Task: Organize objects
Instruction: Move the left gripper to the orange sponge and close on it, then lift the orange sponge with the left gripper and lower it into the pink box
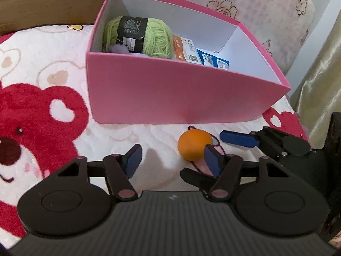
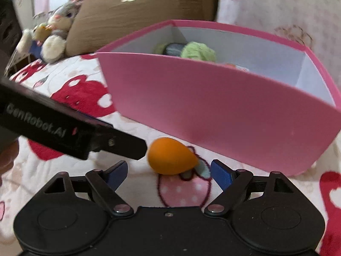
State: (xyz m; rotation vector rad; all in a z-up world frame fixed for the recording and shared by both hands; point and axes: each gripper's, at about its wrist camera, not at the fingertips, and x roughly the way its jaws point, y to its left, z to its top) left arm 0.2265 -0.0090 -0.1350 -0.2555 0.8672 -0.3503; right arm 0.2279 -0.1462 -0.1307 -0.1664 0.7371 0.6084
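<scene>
An orange egg-shaped sponge [image 1: 195, 147] lies on the bear-print blanket [image 1: 42, 74] just in front of a pink box [image 1: 170, 98]. It also shows in the right wrist view [image 2: 170, 159], before the same pink box [image 2: 213, 111]. My left gripper [image 1: 172, 159] is open and empty, with the sponge just ahead of its right finger. My right gripper [image 2: 168, 173] is open and empty, the sponge just ahead between its fingers. The box holds green yarn [image 1: 138, 36] and flat packets [image 1: 187, 51].
The right gripper's blue finger [image 1: 238, 138] reaches in to the right of the sponge. The left gripper's black body [image 2: 70, 128] crosses the right wrist view's left side. A plush rabbit [image 2: 55, 32] and a brown pillow [image 2: 138, 10] lie behind the box.
</scene>
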